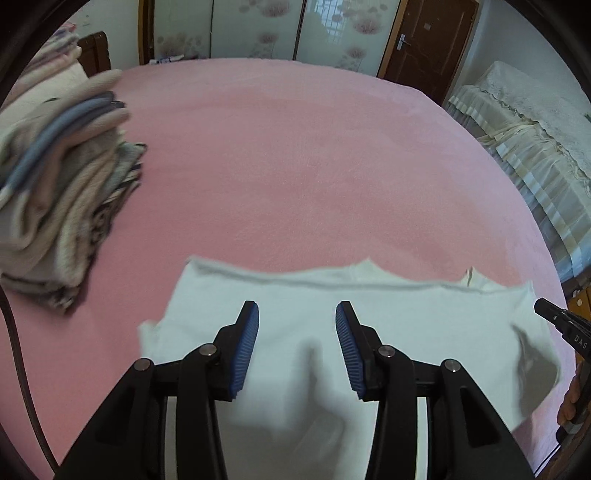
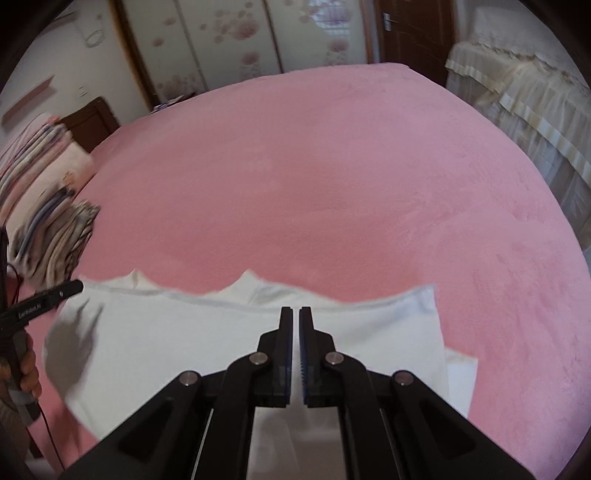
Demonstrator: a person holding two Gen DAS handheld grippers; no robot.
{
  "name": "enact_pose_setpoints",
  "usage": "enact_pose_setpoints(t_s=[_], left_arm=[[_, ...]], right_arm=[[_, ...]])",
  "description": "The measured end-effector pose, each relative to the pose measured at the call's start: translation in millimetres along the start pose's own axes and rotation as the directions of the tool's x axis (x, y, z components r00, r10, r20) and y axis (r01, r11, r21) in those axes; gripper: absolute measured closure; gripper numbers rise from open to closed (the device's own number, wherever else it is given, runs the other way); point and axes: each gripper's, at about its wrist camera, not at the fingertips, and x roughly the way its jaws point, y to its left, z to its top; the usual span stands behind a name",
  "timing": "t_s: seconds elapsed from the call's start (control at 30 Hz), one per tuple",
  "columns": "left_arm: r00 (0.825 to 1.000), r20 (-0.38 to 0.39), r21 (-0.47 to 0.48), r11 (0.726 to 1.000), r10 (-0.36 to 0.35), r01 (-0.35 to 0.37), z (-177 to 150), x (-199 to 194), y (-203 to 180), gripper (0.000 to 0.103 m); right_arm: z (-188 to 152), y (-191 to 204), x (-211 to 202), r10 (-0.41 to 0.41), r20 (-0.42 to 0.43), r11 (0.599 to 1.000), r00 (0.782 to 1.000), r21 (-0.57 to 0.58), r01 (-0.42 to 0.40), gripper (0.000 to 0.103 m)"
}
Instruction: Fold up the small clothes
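The left hand-held gripper (image 1: 296, 314) hangs spread above the white garment (image 1: 388, 314), which lies flat on the pink bed (image 1: 295, 166); the right hand-held gripper (image 2: 295, 314), pressed together and empty, hovers over it too.

Pink bed (image 1: 295, 155), floral wardrobe (image 1: 258, 29), brown door (image 1: 428, 40)

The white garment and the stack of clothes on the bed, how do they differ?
The white garment lies spread flat as a single piece; the stack of clothes is many folded pieces piled up. The garment is plain white; the stack mixes beige, grey and blue. The garment sits right under both tongs; the stack sits off to the left. Both rest on the pink bedcover.
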Motion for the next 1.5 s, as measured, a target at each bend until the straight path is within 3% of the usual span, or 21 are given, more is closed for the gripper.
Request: enact_pose_setpoints(t_s=[0.2, 0.3, 0.37, 0.47, 0.6, 0.7, 0.77, 0.87, 0.9, 1.03, 1.13, 1.23, 1.5], left_arm=[[0.994, 0.059, -0.080, 0.993, 0.089, -0.084, -70, -44, 21, 0.060], [0.992, 0.018, -0.126, 0.984, 0.128, -0.124, -90, -34, 30, 0.060], [0.991, 0.004, -0.156, 0.979, 0.134, -0.132, -98, -27, 40, 0.060], [0.987, 0.002, -0.119, 0.980, 0.164, -0.162, -102, -20, 40, 0.060], [0.982, -0.002, -0.094, 0.978, 0.189, -0.188, -103, -15, 39, 0.059], [0.982, -0.011, -0.117, 0.975, 0.188, -0.188, -104, -12, 44, 0.059], [0.982, -0.017, -0.125, 0.974, 0.188, -0.189, -101, -8, 44, 0.059], [0.977, -0.031, -0.152, 0.965, 0.211, -0.214, -102, -9, 54, 0.041], [0.978, -0.037, -0.171, 0.963, 0.205, -0.208, -103, -10, 60, 0.040], [0.987, -0.050, -0.229, 0.960, 0.153, -0.160, -109, -13, 79, 0.039], [0.985, -0.044, -0.219, 0.961, 0.164, -0.170, -110, -17, 79, 0.039], [0.984, -0.038, -0.225, 0.958, 0.172, -0.176, -110, -21, 78, 0.039], [0.983, 0.009, -0.223, 0.959, 0.184, -0.177, -110, -52, 70, 0.041]], right_arm=[[-66, 53, -29, 0.017, 0.015, 0.994, 1.000, -0.109, -0.015, 0.102], [-97, 70, -33, -0.036, 0.049, 0.987, 0.998, -0.157, 0.043, 0.102], [-108, 63, -28, -0.077, 0.048, 0.987, 0.996, -0.135, 0.083, 0.102], [-120, 34, -22, -0.119, 0.029, 0.991, 0.992, -0.059, 0.121, 0.102], [-131, -21, -27, -0.199, 0.020, 0.979, 0.980, 0.046, 0.198, 0.103], [-140, -56, -31, -0.127, 0.007, 0.984, 0.992, 0.125, 0.125, 0.103], [-143, -59, -36, -0.111, 0.010, 0.986, 0.994, 0.130, 0.109, 0.103], [-143, -59, -47, -0.124, 0.029, 0.985, 0.992, 0.125, 0.119, 0.103], [-144, -62, -51, -0.120, 0.035, 0.984, 0.992, 0.137, 0.114, 0.103], [-149, -75, -67, -0.107, 0.051, 0.984, 0.993, 0.148, 0.099, 0.103], [-152, -82, -68, -0.157, 0.026, 0.980, 0.987, 0.128, 0.153, 0.103], [-154, -94, -71, -0.162, 0.019, 0.973, 0.987, 0.167, 0.157, 0.103], [-135, -80, -80, -0.182, 0.090, 0.969, 0.979, 0.184, 0.163, 0.103]])
